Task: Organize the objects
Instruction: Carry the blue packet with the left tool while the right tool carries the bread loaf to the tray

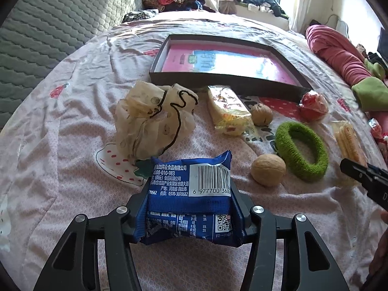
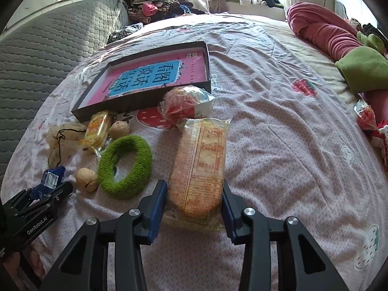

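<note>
**Tech A:** Starting with the left wrist view: the left gripper (image 1: 190, 214) is clenched on the blue snack packet (image 1: 191, 198). The packet is pinched at its sides between the two fingers, barcode face up, and it appears to sit just above the bedsheet (image 1: 72, 133), though I cannot confirm the gap. That side grip keeps the flat pack level for transfer.

**Tech B:** Where would it go?

**Tech A:** Likely the dark shallow box (image 1: 225, 78) further up the bed. A pink book already lies inside, so I judge it to be the collection point. Loose items sit between gripper and box: a cream drawstring pouch (image 1: 155, 121), a yellow wrapped snack (image 1: 229, 109), two walnuts (image 1: 268, 172), a green hair tie (image 1: 302, 150) and a red wrapped item (image 1: 314, 106) touching the box corner.

**Tech B:** And the right wrist view?

**Tech A:** The right gripper (image 2: 194, 211) straddles the long biscuit packet (image 2: 200, 167). Its blue-padded fingers (image 2: 157, 208) stand against both long edges, yet the packet rests on the sheet. Whether they are squeezing or only bracketing it, I cannot tell. Approaching along the narrow width suits the jaw span.

**Tech B:** Any hazard?

**Tech A:** The packet's far end lies close to the red item near the box (image 2: 145, 82); lifting steeply may nudge it.
</note>
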{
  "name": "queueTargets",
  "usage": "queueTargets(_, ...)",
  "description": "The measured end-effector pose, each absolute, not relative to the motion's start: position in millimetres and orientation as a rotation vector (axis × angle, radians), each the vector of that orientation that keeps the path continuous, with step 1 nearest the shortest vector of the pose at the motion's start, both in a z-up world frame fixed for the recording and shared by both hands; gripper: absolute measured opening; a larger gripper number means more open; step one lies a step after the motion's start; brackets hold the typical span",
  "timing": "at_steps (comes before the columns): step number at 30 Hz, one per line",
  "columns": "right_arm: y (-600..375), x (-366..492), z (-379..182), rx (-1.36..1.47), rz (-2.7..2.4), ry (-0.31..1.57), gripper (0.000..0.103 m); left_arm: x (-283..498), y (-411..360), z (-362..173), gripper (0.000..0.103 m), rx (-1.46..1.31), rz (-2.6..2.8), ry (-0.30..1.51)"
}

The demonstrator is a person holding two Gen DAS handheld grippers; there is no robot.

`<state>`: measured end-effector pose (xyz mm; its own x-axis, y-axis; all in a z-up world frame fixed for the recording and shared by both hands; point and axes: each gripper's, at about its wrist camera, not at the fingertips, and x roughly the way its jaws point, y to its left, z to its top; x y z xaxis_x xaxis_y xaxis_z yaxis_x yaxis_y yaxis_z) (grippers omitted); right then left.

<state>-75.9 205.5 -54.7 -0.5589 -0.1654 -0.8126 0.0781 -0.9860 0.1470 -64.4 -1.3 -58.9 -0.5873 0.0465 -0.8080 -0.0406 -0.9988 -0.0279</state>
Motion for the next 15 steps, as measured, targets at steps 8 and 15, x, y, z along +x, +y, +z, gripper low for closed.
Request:
queueTargets(8,198,-67,-47,1.362,-2.632,-0.113,0.042,-58,0,-46,0.057,-1.371,2.787,-0.007)
queueTargets(15,192,-60,-30,1.306,-2.626,-0.096,0.042,-55,1,-28,0.057,-1.320,2.813,0.012)
